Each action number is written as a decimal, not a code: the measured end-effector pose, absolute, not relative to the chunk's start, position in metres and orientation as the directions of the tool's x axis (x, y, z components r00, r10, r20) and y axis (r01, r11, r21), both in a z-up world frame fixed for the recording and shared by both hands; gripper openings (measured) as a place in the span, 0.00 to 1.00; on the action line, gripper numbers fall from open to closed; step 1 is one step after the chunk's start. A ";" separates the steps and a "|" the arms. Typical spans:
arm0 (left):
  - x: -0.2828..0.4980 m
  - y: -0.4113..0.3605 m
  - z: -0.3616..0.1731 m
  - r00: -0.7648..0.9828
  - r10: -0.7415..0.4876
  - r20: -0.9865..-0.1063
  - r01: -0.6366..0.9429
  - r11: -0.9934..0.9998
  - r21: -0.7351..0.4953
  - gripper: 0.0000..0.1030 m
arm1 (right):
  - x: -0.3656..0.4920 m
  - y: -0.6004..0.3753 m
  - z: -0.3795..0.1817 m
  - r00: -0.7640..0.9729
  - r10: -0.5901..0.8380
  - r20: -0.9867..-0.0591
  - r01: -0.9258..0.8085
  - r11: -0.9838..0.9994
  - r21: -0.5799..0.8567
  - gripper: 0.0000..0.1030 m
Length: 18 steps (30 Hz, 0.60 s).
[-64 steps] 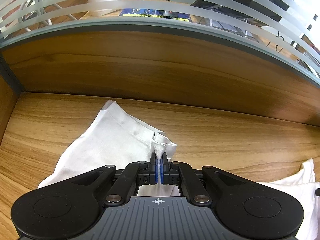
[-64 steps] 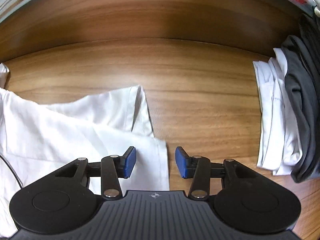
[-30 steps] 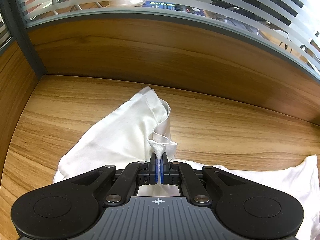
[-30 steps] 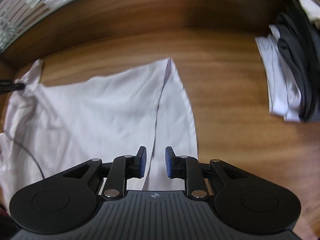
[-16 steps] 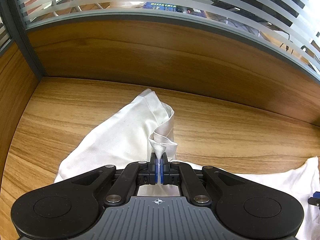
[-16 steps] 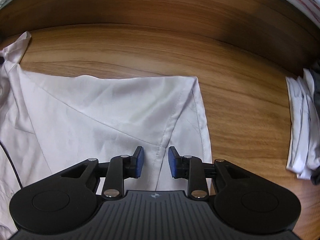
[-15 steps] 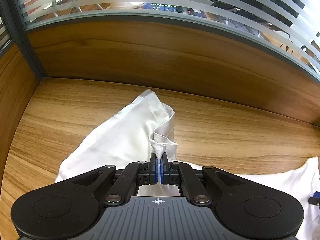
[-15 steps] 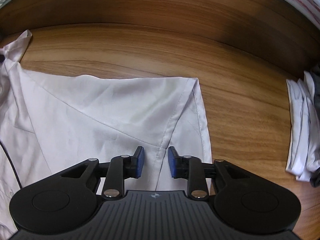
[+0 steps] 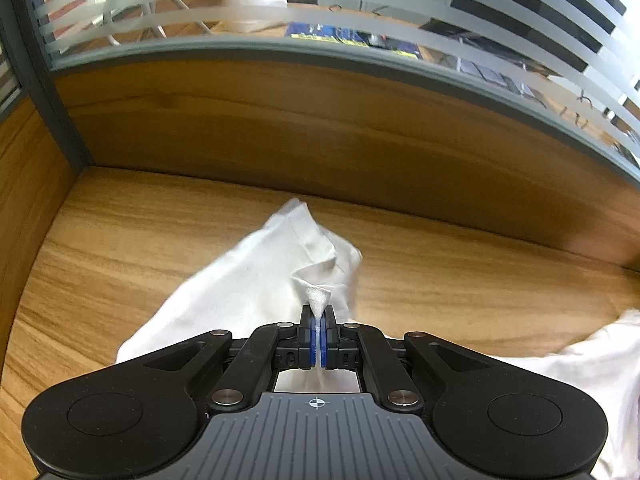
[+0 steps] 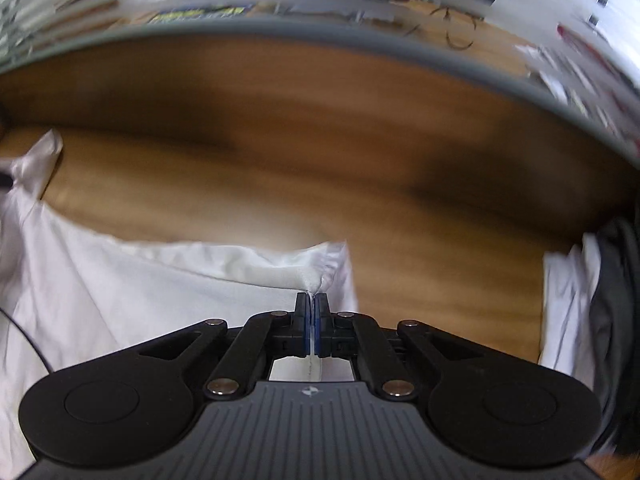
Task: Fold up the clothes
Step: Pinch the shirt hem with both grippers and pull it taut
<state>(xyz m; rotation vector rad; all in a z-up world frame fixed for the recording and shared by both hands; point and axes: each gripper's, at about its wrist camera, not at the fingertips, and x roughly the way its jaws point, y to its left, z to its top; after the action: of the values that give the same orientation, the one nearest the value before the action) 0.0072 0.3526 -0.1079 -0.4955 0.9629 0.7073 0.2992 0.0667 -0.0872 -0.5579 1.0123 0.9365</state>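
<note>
A white garment [image 9: 256, 280] lies spread on the wooden desk [image 9: 120, 248]. My left gripper [image 9: 318, 312] is shut on a bunched corner of it, and the cloth rises in a small peak from the blue pads. In the right wrist view the same white garment [image 10: 140, 300] stretches to the left. My right gripper [image 10: 312, 300] has just shut on a pinched fold at its right edge; the cloth puckers at the blue pads [image 10: 306, 326]. This view is blurred by motion.
A stack of folded white and dark grey clothes [image 10: 588, 312] sits on the desk at the right. A wooden back panel [image 9: 320, 128] with striped frosted glass [image 9: 280, 8] above it closes off the far side. A wooden side wall [image 9: 24, 184] stands at the left.
My right gripper has gone from part-open over the garment's seam to shut on a fold of it, and has swung sideways. My left gripper keeps its grip and has hardly moved.
</note>
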 end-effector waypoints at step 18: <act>0.001 0.362 -0.092 0.417 0.275 -0.866 -0.749 0.643 -0.157 0.13 | 0.337 0.121 -0.107 0.190 0.373 -0.908 -0.893 0.451 -0.002 0.28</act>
<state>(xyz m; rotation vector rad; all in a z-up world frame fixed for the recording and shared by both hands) 0.0007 0.3617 -0.0916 -0.5875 0.9310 0.6912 0.3370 0.1213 -0.1068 -0.6266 1.0154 0.9754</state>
